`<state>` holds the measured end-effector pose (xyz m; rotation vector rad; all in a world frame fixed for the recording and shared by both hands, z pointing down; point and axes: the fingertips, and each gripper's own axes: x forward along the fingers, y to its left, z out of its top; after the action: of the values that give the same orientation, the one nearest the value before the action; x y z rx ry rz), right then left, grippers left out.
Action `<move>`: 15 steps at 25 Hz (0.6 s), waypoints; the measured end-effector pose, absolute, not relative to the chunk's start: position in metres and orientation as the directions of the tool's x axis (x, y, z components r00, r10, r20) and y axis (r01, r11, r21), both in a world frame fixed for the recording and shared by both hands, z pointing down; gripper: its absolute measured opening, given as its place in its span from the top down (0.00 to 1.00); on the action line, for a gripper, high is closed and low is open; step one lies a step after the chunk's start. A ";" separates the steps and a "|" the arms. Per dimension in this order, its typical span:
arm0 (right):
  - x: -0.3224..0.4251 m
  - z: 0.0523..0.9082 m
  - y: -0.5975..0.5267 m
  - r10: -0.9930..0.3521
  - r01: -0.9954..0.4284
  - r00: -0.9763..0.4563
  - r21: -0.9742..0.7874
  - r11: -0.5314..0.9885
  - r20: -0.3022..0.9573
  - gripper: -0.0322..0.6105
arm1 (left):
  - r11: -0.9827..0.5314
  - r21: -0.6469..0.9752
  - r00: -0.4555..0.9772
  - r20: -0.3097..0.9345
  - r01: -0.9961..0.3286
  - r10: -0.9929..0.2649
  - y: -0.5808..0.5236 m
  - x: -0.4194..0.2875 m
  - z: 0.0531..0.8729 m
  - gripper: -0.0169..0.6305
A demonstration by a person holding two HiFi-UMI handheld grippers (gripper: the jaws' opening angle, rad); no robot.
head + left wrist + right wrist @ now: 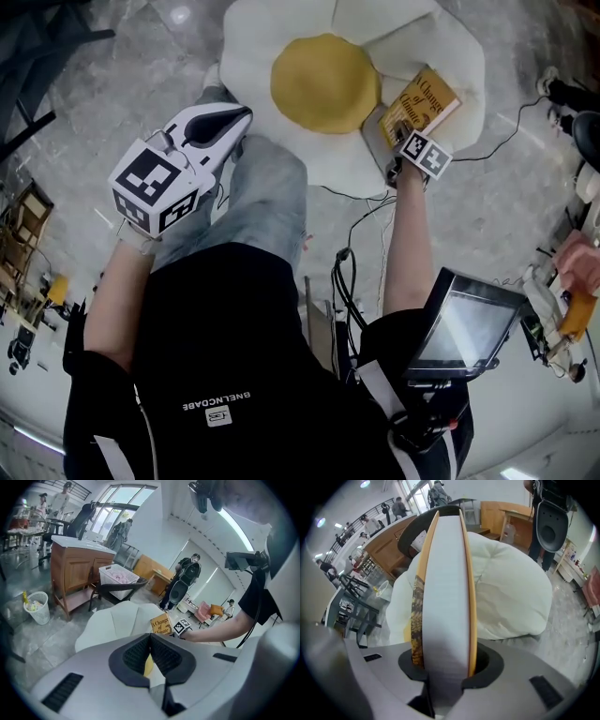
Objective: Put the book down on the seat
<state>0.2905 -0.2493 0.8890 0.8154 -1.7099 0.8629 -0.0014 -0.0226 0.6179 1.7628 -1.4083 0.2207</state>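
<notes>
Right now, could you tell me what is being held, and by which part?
The right gripper pinches the book across its covers at one end; the left gripper holds nothing.

A wooden cabinet (70, 571) (white-topped) stands on marble floor (33, 641) near tall windows (112, 498).

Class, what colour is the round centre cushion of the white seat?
The round centre cushion is mustard yellow; clearest in head view.

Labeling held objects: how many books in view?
1. The orange book is clamped in the right gripper, over a petal of the white flower-shaped seat. None seen elsewhere; some may be hidden.
</notes>
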 end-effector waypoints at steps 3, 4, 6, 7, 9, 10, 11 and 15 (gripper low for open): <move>0.297 0.900 -0.252 -0.122 -0.839 -0.266 -0.167 0.518 0.956 0.70 | -0.002 0.498 0.353 0.611 -0.867 -0.708 -0.021 0.006 0.627 0.95; 0.298 0.903 -0.253 -0.124 -0.839 -0.269 -0.169 0.517 0.955 0.70 | 0.000 0.498 0.352 0.615 -0.867 -0.706 -0.020 0.007 0.630 0.95; 0.296 0.909 -0.253 -0.129 -0.838 -0.275 -0.172 0.517 0.953 0.70 | 0.007 0.496 0.348 0.618 -0.868 -0.705 -0.018 0.006 0.635 0.95; 0.295 0.912 -0.253 -0.133 -0.838 -0.276 -0.171 0.518 0.952 0.70 | 0.011 0.497 0.345 0.618 -0.868 -0.706 -0.017 0.005 0.638 0.95; 0.292 0.920 -0.254 -0.141 -0.839 -0.275 -0.166 0.519 0.951 0.70 | 0.019 0.500 0.343 0.620 -0.866 -0.705 -0.015 0.002 0.644 0.95; 0.291 0.924 -0.254 -0.143 -0.840 -0.274 -0.164 0.518 0.951 0.70 | 0.022 0.501 0.343 0.623 -0.865 -0.703 -0.014 0.001 0.648 0.95; 0.290 0.926 -0.253 -0.144 -0.841 -0.274 -0.164 0.516 0.951 0.70 | 0.025 0.503 0.344 0.627 -0.864 -0.699 -0.012 0.001 0.651 0.95; 0.286 0.936 -0.245 -0.133 -0.847 -0.262 -0.162 0.507 0.956 0.70 | 0.036 0.512 0.349 0.634 -0.858 -0.690 0.001 0.001 0.658 0.95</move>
<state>0.2855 -0.2453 0.9365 0.8343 -1.7162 0.8634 0.0007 0.0006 0.6584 1.7021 -1.3923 0.2322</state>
